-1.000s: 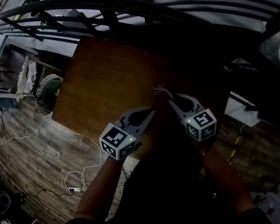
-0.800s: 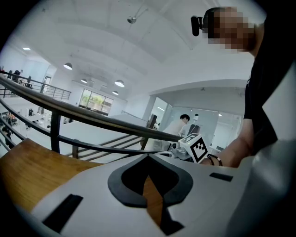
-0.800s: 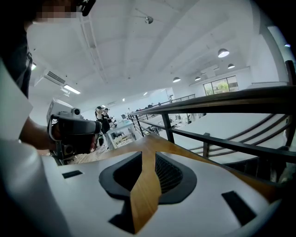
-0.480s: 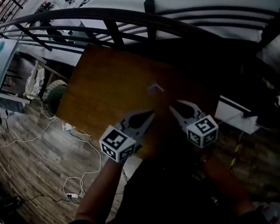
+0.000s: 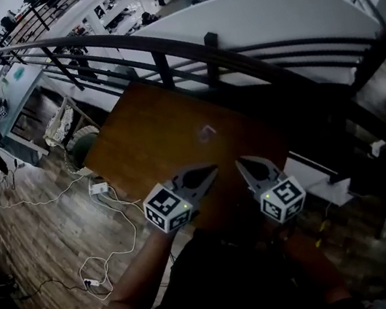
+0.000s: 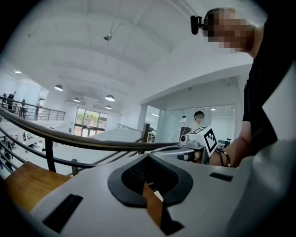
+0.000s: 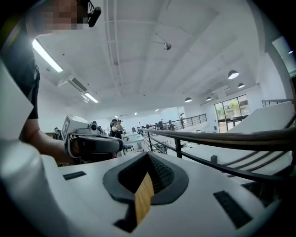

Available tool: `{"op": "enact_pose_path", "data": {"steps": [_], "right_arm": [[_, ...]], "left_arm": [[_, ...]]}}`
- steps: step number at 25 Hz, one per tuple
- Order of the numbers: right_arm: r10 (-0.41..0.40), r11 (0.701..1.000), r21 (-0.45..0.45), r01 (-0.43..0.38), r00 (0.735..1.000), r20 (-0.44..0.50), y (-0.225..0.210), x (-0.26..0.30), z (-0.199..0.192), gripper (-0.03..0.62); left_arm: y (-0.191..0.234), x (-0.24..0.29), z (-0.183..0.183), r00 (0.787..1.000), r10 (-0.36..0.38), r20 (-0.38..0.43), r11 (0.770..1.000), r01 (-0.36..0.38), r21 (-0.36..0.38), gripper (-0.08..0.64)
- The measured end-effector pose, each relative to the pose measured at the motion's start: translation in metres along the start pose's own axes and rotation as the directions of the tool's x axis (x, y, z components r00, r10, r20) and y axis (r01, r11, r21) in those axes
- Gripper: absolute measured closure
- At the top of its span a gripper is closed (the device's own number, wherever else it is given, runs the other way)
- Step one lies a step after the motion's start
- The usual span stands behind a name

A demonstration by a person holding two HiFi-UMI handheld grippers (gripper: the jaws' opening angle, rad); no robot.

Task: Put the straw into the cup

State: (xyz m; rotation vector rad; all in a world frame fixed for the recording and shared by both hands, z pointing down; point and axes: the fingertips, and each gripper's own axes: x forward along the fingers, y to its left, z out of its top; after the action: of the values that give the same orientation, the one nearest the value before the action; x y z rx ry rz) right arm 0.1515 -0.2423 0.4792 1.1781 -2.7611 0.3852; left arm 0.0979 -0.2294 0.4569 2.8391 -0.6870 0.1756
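A small pale pink thing (image 5: 207, 132) lies on the brown wooden table (image 5: 147, 139) in the head view. It is too blurred to tell cup from straw. My left gripper (image 5: 213, 170) and right gripper (image 5: 240, 163) hang side by side over the table's near edge, short of that thing and not touching it. Both are shut, their jaws meeting at a point with nothing between them. In both gripper views the jaws tilt up toward the ceiling, and only a sliver of wood shows through the gap in each. Neither view shows a cup or a straw.
A black metal railing (image 5: 160, 53) runs along the table's far side, with a drop to a lower floor beyond. Left of the table are a wood floor with white cables (image 5: 103, 251) and a round basket (image 5: 81, 141). A white sheet (image 5: 323, 179) lies at the right.
The head view has tilted up and the room looks brighter. The pale pink thing, close to the right gripper's tip a second ago, now lies farther from both grippers. Both grippers stay shut.
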Motion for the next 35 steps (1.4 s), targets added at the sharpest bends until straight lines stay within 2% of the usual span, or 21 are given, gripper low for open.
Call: {"op": "enact_pose_path", "data": {"steps": [7,19,27,35], "right_arm": [[0.061,0.998,-0.024,-0.061,0.998,0.027,0.028,-0.043,0.005,0.581],[0.121,0.992,-0.024,-0.120,0.992,0.046,0.062,-0.072,0.021,0.581],[0.099,0.995,-0.025,-0.098,0.994,0.044,0.067,-0.074,0.022,0.581],[0.020,1.000,0.004,-0.020,0.998,0.054,0.079,-0.063,0.026,0.581]], "left_arm": [[-0.051,-0.013,0.004,0.999,0.016,0.032,1.000,-0.016,0.007,0.549],[-0.096,-0.034,0.016,0.999,0.021,0.047,1.000,-0.021,-0.007,0.549],[-0.095,-0.040,0.018,0.998,-0.002,0.059,1.000,0.003,-0.005,0.549],[-0.086,-0.066,0.025,0.997,-0.052,0.064,0.999,0.052,-0.001,0.549]]}}
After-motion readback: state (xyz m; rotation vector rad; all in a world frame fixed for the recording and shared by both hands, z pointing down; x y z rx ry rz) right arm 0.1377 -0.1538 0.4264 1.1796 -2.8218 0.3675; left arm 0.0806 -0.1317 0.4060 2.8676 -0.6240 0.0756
